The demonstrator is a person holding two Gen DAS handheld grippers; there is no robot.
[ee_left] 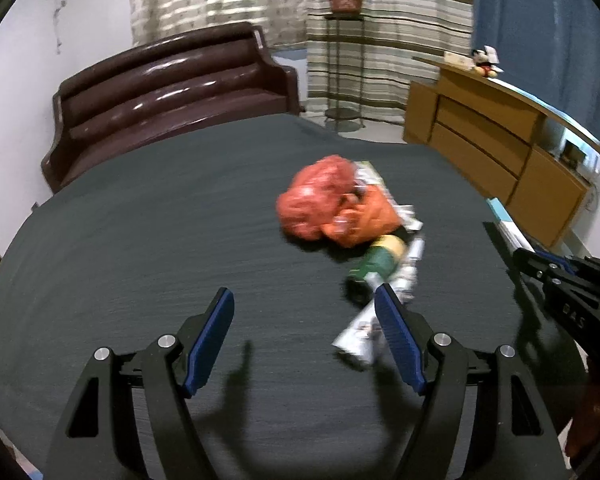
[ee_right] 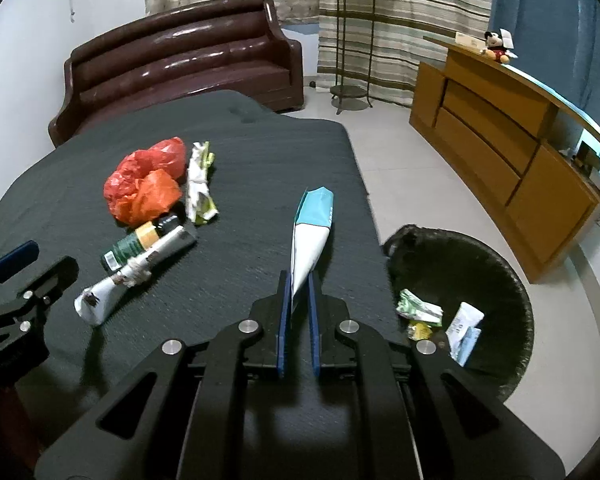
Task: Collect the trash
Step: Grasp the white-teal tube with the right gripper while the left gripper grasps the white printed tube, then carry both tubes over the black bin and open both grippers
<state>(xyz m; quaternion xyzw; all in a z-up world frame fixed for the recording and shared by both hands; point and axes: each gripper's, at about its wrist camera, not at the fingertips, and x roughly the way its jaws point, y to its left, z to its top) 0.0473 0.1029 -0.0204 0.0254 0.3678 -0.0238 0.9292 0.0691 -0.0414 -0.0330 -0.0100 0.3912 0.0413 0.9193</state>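
Over the dark counter [ee_right: 220,152] we pinch a teal-and-white packet [ee_right: 310,236] in our right hand-held gripper [ee_right: 298,304]; our left hand-held gripper [ee_left: 304,312] hangs spread, gripping nothing, near the white tube [ee_left: 360,332].

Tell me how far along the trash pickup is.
Partly done. Three scraps already lie in the black bin. The right tongs pinch a white-and-teal packet. Left on the table: red plastic bag, green bottle, white tube, crumpled wrapper. Left tongs open, empty.
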